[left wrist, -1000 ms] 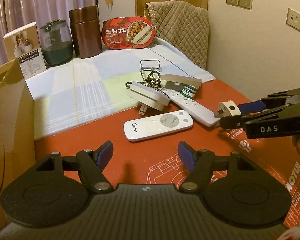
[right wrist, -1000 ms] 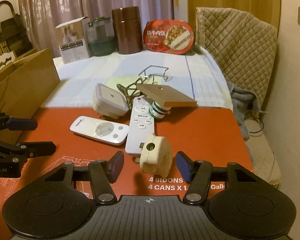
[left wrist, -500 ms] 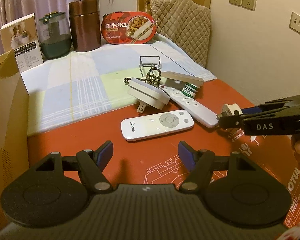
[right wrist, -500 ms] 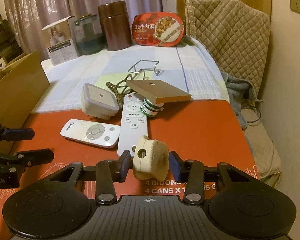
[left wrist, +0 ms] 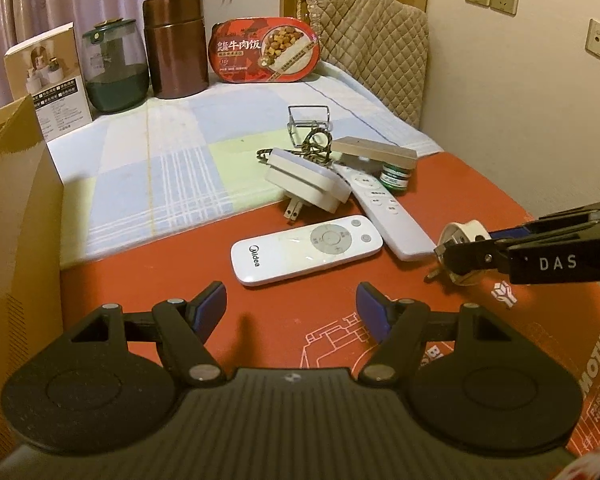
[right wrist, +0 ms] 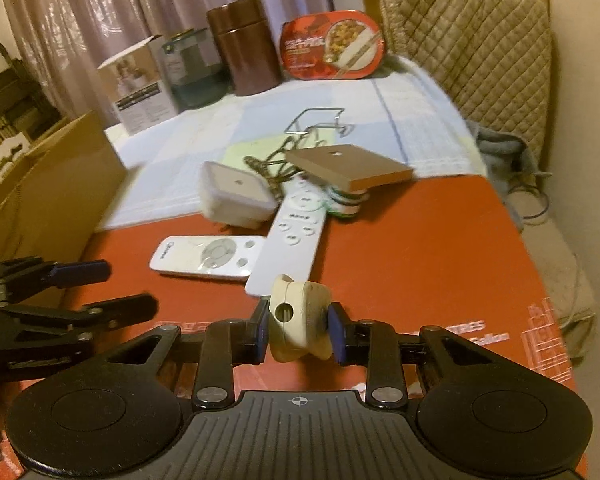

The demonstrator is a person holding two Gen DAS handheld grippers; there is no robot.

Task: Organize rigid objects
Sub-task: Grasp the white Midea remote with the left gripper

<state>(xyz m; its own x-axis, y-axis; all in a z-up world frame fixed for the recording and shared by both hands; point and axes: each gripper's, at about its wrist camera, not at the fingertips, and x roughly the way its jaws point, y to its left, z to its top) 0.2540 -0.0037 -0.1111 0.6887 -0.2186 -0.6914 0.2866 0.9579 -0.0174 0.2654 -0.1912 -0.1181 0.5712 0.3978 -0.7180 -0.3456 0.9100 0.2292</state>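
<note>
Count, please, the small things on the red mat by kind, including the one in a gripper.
Remote controls: 2
Plugs and adapters: 2, square, round in right gripper
Wooden block: 1
Green-labelled jar: 1
Total: 6

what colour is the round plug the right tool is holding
Cream, off-white round plug; clearest in the right wrist view.

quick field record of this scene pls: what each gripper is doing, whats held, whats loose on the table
right gripper: shut on round cream plug, jaws just closed
left gripper: open, nothing between the fingers
loose items: Midea remote, long white remote, square white adapter, wooden block resting on a green-and-white roll
surface: red mat, checked cloth behind
at left: cardboard box
</note>
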